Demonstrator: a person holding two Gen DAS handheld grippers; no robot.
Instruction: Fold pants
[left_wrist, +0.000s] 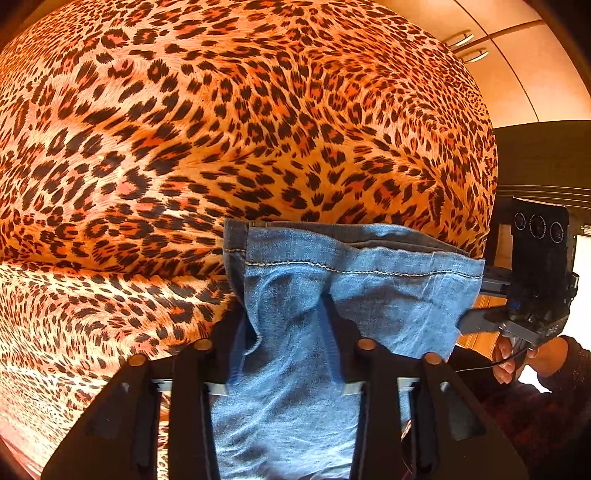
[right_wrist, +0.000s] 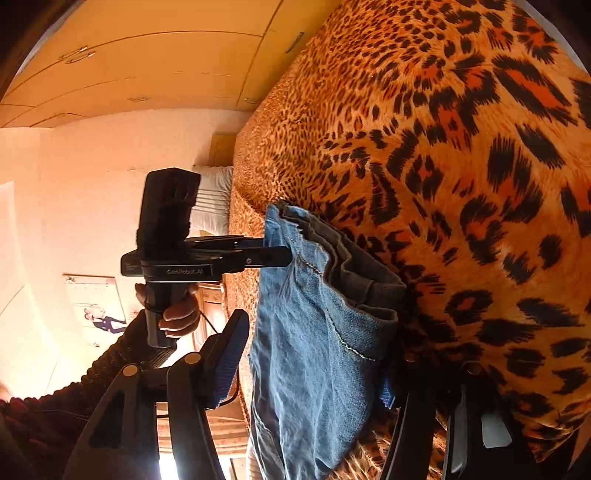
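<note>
Pants (left_wrist: 295, 295) faded blue denim w/ pale stitching — bedspread (left_wrist: 221, 129) orange-black leopard print.

- Your left wrist camera looks steeply down along its fingers, very close to the jeans hem (left_wrist: 354, 258) over the leopard-print bedspread (left_wrist: 184, 129).
- Your right wrist camera sits rolled sideways, facing along the bedspread (right_wrist: 461, 147) toward the wardrobe doors (right_wrist: 147, 62), just as close to the jeans hem (right_wrist: 325, 277).
- Both views share that hem, the bedspread around it and the wardrobe doors (left_wrist: 517, 70) beyond; each also catches the other handheld gripper beside the hem.
</note>
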